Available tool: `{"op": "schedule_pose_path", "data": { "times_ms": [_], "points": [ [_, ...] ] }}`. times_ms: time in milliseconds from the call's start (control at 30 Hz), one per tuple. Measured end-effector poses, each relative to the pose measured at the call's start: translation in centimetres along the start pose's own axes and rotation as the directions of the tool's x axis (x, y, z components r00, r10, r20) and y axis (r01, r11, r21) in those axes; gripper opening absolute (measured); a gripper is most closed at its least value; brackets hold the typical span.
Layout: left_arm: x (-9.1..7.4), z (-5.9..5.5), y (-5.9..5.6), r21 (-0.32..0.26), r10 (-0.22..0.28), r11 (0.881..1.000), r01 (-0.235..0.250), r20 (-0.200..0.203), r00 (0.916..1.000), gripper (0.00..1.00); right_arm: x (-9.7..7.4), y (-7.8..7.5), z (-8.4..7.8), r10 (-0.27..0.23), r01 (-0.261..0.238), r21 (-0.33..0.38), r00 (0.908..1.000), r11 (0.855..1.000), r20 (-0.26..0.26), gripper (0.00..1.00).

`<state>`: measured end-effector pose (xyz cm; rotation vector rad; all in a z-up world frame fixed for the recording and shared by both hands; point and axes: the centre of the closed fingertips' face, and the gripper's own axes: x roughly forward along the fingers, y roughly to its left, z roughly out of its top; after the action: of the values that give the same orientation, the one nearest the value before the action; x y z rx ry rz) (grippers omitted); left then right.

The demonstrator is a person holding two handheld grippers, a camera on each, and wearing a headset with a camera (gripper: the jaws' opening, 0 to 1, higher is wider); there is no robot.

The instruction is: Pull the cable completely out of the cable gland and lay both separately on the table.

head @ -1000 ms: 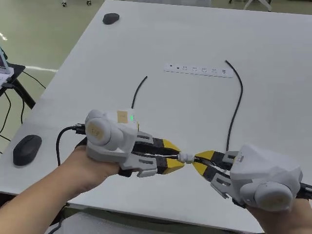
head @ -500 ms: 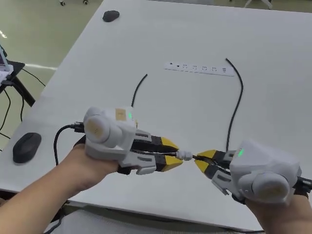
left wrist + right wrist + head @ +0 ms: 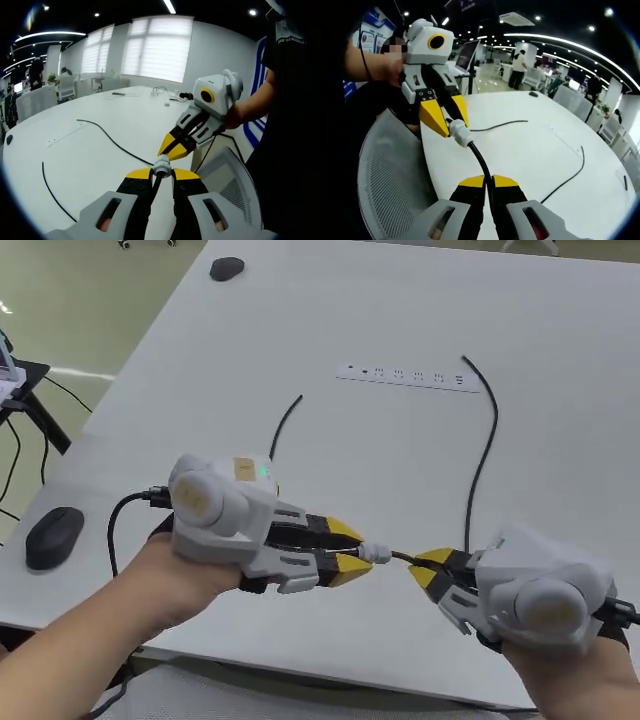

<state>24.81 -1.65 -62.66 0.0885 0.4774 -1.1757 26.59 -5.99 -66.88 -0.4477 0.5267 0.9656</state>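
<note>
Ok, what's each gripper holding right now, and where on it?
Left gripper clamps the white gland by its body; right gripper pinches the black cable a short way out from the gland.

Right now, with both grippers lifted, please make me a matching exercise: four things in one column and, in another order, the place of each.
Things:
1 cable gland
2 cable leaving the gland
3 power strip
4 far mouse

Places:
A near the table's far left corner
B held by the right gripper
C flat on the table, beyond both grippers
D held by the left gripper

Pairs: 1-D, 2-B, 3-C, 4-A
</note>
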Motion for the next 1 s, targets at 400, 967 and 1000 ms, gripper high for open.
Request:
{"op": "schedule_pose_path", "data": {
  "times_ms": [400,967,1000],
  "points": [
    [-0.2,0.4,-0.3,-0.024,0.002,1.0,-0.002,0.032,0.9995,0.15,0.1,-1.6,-2.1,-0.038,0.041,0.099,0.9989,0.994,-0.027,0.0],
    [-0.5,0.4,-0.9,-0.029,-0.009,1.0,0.01,0.042,0.9991,0.15,0.5,-3.1,-6.5,-0.081,0.119,0.331,0.9887,0.936,-0.126,0.0],
    [-0.5,0.5,-0.8,-0.031,-0.008,0.999,0.009,0.043,0.999,0.15,0.5,-3.1,-6.5,-0.083,0.12,0.332,0.9888,0.935,-0.124,0.0]
  ]
}}
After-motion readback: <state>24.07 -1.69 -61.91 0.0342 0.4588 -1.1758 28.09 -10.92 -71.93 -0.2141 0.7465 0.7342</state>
